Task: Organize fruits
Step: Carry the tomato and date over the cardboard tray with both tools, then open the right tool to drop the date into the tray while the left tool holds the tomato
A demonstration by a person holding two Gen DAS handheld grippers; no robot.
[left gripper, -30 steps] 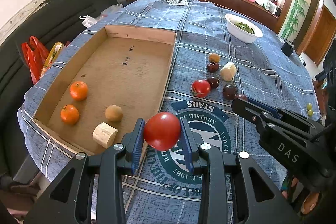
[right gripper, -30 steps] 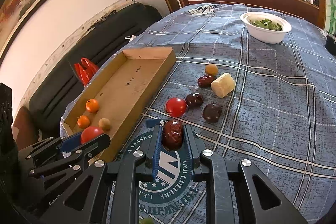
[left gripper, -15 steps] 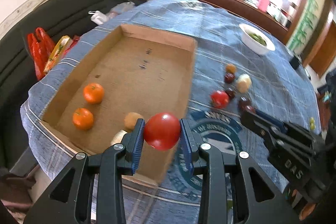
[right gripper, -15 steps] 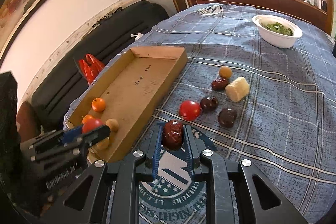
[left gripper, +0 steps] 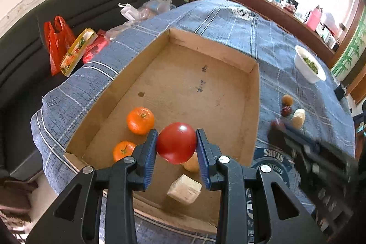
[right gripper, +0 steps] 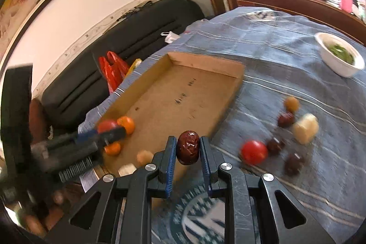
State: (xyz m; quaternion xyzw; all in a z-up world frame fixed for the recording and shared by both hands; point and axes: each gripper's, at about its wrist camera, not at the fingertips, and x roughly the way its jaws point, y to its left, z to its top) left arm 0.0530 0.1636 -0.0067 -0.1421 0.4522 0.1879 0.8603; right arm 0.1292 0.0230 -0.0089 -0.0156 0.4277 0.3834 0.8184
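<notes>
My left gripper is shut on a red tomato and hangs over the near end of the cardboard tray. In the tray lie two oranges, a small tan fruit and a pale chunk. My right gripper is shut on a dark red date, above the tray's near right edge. On the cloth to the right stay a second tomato, several dark dates, a tan fruit and a pale chunk.
The table wears a blue checked cloth. A white bowl of greens stands at the far right. Left of the table is a dark sofa with red bags and plastic bags. A wooden sideboard runs behind.
Both grippers have moved left with their fruit. The left one now holds the tomato over the tray instead of over the cloth; the right one has reached the tray's edge.
</notes>
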